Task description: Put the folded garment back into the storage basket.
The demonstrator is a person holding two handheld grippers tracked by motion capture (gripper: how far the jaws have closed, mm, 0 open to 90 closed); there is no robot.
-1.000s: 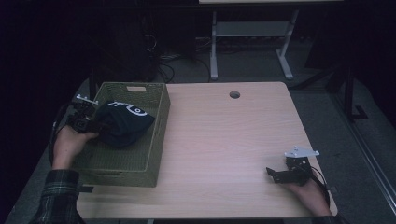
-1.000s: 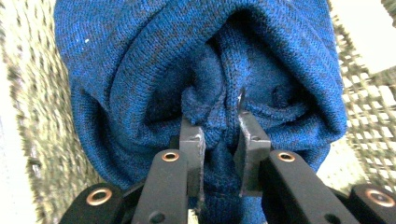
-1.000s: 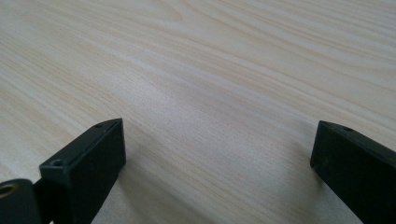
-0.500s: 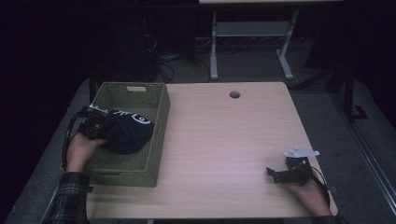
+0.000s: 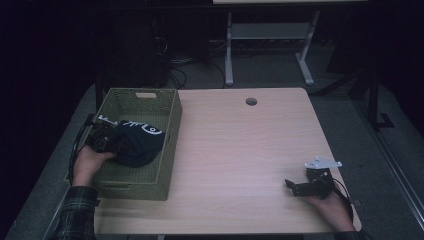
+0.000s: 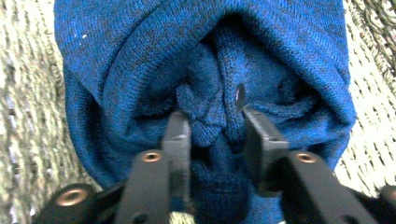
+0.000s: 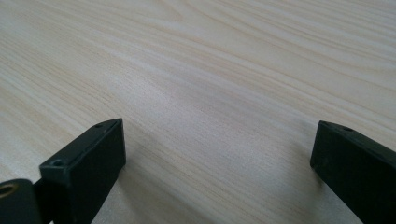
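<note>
— Where are we?

— My left hand-held gripper (image 6: 212, 122) has just been easing open; a fold of the blue knit garment (image 6: 205, 70) sits between the jaws, down in the green basket (image 5: 167, 145) at the worktop's (image 5: 240, 150) left edge.

— Next?

— I'd open wider, then lift clear. Right hand-held gripper (image 7: 217, 154) rests wide, empty.

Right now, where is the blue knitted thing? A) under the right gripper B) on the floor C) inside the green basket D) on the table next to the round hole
C: the blue knitted thing lies inside the green basket, with the left gripper at its folds.
</note>
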